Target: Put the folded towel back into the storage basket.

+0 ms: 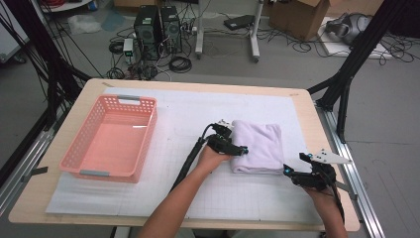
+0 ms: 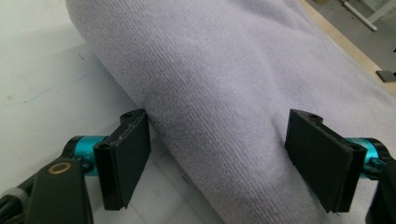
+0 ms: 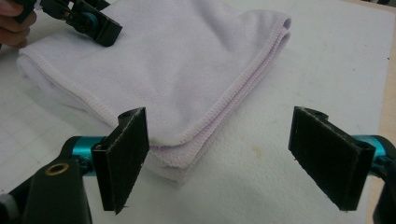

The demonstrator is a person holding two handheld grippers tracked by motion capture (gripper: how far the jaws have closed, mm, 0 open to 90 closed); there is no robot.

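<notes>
A folded pale lavender towel (image 1: 258, 145) lies on the white gridded mat (image 1: 198, 109), right of centre. My left gripper (image 1: 236, 144) sits at the towel's left, rounded fold. In the left gripper view its jaws stand wide open astride that fold of the towel (image 2: 224, 93), with the left pad (image 2: 133, 149) beside the fold and the right pad (image 2: 317, 158) over the cloth. My right gripper (image 1: 296, 163) waits open at the towel's near right corner. That stitched corner of the towel (image 3: 187, 158) lies just ahead of its left pad (image 3: 123, 158). The left gripper (image 3: 88, 21) shows far off.
A pink plastic basket (image 1: 113, 136) with nothing in it stands on the mat's left side. The wooden table edge (image 1: 309, 106) runs close to the right of the towel. Black frame legs, computers and cables stand on the floor beyond the table.
</notes>
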